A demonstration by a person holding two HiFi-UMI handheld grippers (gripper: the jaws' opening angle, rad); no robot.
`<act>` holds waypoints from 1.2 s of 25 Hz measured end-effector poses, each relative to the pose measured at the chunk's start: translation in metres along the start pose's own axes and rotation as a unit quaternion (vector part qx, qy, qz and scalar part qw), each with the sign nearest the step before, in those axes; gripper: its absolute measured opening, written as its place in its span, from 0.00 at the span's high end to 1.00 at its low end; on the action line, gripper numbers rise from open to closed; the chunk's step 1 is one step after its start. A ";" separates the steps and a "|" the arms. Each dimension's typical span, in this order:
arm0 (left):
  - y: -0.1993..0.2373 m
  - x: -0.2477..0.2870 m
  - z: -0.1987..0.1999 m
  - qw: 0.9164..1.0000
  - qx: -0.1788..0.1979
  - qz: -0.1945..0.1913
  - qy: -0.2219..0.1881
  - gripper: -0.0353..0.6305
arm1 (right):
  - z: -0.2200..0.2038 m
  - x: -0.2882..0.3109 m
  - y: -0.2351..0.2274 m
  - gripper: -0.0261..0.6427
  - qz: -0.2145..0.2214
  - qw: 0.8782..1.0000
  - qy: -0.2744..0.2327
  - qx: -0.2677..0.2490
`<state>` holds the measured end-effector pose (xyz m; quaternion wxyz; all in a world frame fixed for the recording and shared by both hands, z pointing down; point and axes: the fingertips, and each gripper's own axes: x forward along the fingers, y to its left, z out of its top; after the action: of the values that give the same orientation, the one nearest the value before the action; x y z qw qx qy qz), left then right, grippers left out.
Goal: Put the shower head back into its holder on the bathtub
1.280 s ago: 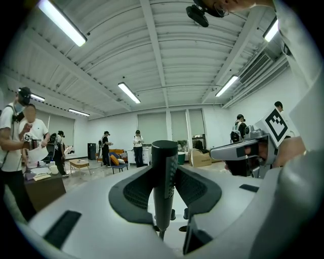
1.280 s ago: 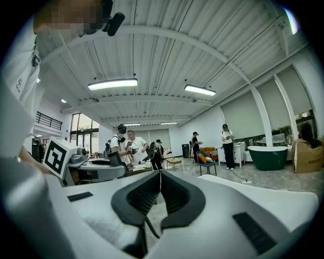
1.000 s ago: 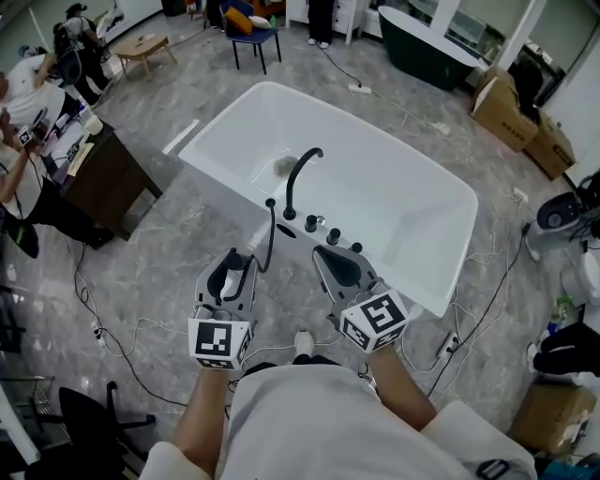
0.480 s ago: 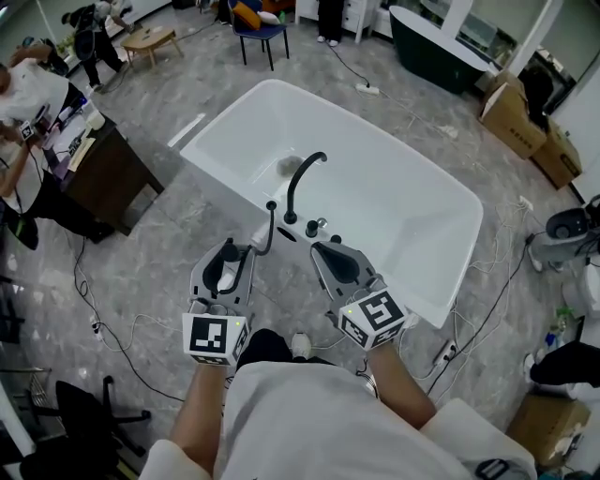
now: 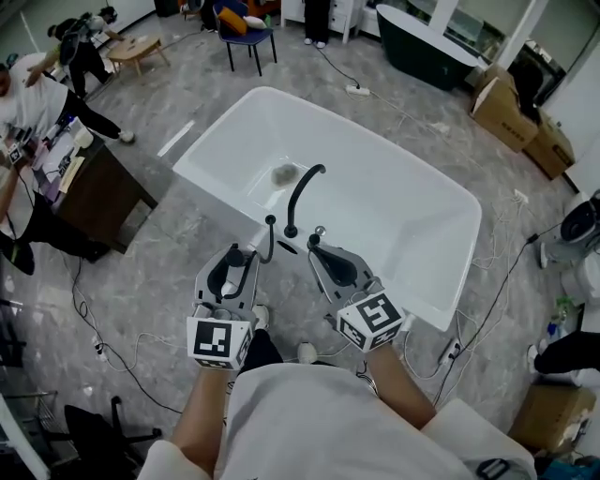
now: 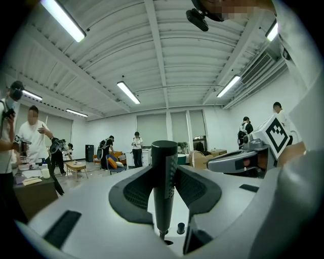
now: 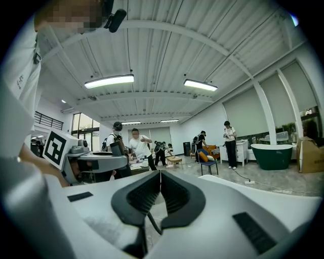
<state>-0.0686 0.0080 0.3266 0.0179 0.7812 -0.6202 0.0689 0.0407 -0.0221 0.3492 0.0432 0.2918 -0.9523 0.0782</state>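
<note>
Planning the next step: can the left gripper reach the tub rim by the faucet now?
Probably yes: the left gripper, holding the shower head, points at the rim from close by, nothing between; the right gripper is off to one side.

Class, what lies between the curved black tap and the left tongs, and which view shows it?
The black shower hose, seen in the head view.

Far ahead of the jaws stood a blue chair (image 5: 246, 28) and a dark green tub (image 5: 427, 42); cardboard boxes (image 5: 511, 111) lay off right, a wooden desk (image 5: 98, 183) left
</note>
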 end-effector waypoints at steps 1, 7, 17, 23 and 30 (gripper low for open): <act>0.004 0.004 0.000 1.000 0.001 -0.005 0.001 0.73 | 0.002 0.006 -0.001 0.93 -0.004 1.000 -0.001 0.001; 0.032 0.029 0.002 1.000 0.000 -0.026 0.001 0.73 | 0.007 0.041 -0.011 0.93 -0.017 1.000 0.002 0.002; 0.062 0.070 0.006 0.998 -0.005 -0.056 -0.001 0.73 | 0.017 0.082 -0.038 0.93 -0.047 0.999 0.002 0.002; 0.073 0.085 0.008 0.997 -0.009 -0.076 -0.003 0.73 | 0.020 0.097 -0.045 0.93 -0.064 0.998 0.004 0.004; 0.084 0.099 0.008 0.995 -0.013 -0.101 -0.005 0.73 | 0.018 0.108 -0.047 0.93 -0.087 0.996 0.010 0.007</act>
<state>-0.1280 -0.1082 0.3269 0.0323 0.8397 -0.5392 0.0548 -0.0222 -0.1230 0.3510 0.0575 0.3730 -0.9222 0.0839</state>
